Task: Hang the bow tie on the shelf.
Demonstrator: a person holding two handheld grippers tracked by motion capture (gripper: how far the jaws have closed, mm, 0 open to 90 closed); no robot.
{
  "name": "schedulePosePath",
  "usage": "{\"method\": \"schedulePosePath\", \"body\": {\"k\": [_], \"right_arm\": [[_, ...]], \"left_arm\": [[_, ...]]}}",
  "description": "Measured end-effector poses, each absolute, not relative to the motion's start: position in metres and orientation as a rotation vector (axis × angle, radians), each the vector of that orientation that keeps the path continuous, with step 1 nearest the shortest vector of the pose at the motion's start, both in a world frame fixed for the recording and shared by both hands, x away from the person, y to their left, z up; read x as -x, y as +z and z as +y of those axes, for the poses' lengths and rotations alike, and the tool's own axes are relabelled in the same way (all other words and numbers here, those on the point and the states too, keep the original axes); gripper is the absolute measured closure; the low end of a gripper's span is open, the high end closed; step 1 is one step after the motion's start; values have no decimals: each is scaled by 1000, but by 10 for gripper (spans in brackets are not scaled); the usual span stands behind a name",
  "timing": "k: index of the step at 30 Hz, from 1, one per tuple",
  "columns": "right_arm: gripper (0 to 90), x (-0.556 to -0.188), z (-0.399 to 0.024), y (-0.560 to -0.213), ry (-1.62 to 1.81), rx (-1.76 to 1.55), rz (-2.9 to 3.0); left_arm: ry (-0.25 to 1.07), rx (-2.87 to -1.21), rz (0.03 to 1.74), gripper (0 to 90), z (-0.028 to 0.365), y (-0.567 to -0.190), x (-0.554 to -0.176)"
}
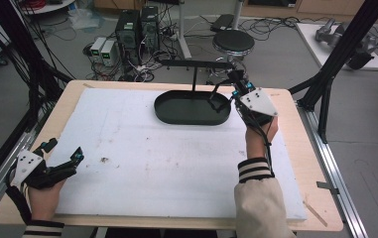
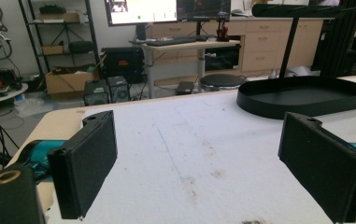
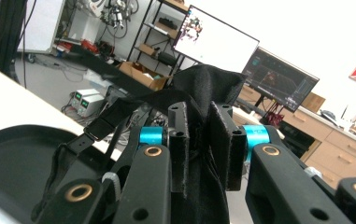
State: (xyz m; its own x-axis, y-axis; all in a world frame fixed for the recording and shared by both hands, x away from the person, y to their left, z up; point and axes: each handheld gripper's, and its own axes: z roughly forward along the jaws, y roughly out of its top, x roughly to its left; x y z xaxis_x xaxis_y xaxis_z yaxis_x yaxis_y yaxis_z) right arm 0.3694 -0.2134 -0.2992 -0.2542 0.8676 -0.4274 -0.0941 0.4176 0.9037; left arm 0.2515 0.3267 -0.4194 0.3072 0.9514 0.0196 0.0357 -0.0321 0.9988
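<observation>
My right gripper hovers over the right end of a black oval tray at the back of the table. It is shut on a black fabric piece with a strap. The strap droops into the tray. A black T-shaped stand rises from the tray's far side. In the right gripper view the jaws pinch the cloth between their pads, above the tray. My left gripper rests at the table's near left corner, open and holding nothing. Its view shows the spread pads and the tray far ahead.
A white foam board with dark smudges covers most of the wooden table. Behind the table stand a round stool, computer boxes and cables. Black frame posts flank the table's sides.
</observation>
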Motion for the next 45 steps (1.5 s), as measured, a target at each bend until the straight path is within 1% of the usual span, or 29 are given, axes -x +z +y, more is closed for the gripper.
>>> {"method": "schedulePosePath", "body": {"k": [5,11,12,14,17,20,27,38,45], "right_arm": [[778,-382,-214,-291,1109,-733,1521],[778,-406,-210,-286,1096,-745,1533],[778,-406,-210,-286,1096,-745,1533],[778,-419,-210,-286,1079,-759,1541],[778,-427,-210,-287,1073,-770,1541],[778,-442,-211,-289,1058,-784,1541],[778,-464,-211,-297,1039,-815,1531],[777,-484,-213,-317,952,-860,1538],[769,-488,-215,-322,928,-883,1548]], "left_arm": [[974,-1381,991,121,328,-419,-251],[969,-1384,994,121,329,-420,-250],[969,-1385,996,121,329,-420,-250],[971,-1382,998,120,330,-420,-250],[971,-1378,1000,121,331,-420,-250],[969,-1373,1007,121,333,-421,-249],[971,-1363,1014,120,337,-420,-246],[971,-1360,1007,121,335,-420,-245],[968,-1349,1012,121,337,-420,-245]]}}
